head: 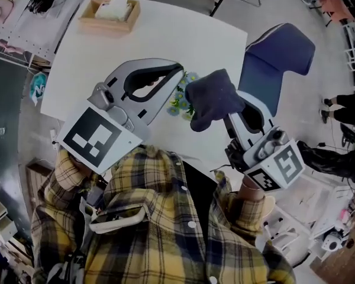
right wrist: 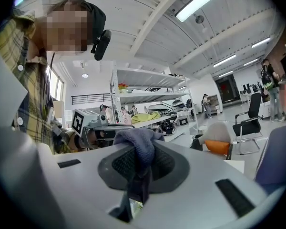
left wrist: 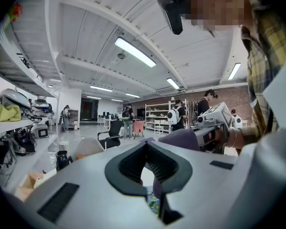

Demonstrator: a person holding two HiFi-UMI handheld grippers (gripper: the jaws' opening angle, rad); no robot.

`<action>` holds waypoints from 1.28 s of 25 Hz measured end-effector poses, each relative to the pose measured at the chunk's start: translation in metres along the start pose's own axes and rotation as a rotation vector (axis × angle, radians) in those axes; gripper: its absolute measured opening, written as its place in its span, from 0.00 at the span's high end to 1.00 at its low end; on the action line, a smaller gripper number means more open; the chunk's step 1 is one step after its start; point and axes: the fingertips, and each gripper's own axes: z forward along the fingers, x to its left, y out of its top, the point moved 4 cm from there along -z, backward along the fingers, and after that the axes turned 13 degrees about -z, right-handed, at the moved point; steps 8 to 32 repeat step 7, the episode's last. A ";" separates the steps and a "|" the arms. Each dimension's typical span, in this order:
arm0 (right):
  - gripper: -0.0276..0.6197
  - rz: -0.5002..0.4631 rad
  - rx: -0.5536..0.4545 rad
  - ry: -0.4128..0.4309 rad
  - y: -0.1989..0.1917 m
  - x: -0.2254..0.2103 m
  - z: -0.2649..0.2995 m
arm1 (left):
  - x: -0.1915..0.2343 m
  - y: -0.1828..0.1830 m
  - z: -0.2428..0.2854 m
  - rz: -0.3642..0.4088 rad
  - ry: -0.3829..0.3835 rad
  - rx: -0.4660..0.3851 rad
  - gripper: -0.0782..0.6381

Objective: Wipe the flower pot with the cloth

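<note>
On table (head: pixel 165 34), tissue box (head: pixel 108 15) behind, right jaws clamping cloth (head: pixel 213 99) half-hiding flower pot (head: pixel 178 103), left jaws together

Yellow plaid shirt (head: pixel 160 218), grey left claw (head: pixel 180 74), grey right claw (head: pixel 225 111), black-and-white marker cubes (head: pixel 97 136)

Open tabletop (head: pixel 165 34) up to the tissue box (head: pixel 109 15) (far corner) — blue chair (head: pixel 278 58) close off the right edge.

White table (head: pixel 183 37), wooden tissue box (head: pixel 108 18) at corner, perhaps flower pot (head: pixel 178 102)
</note>
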 end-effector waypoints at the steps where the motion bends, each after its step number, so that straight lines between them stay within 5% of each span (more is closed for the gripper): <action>1: 0.92 0.002 0.002 0.002 -0.001 0.001 0.002 | 0.002 0.003 -0.002 0.000 0.004 -0.009 0.88; 32: 0.92 0.000 -0.010 -0.008 0.000 0.002 0.005 | 0.011 0.004 -0.002 0.006 -0.036 0.006 0.88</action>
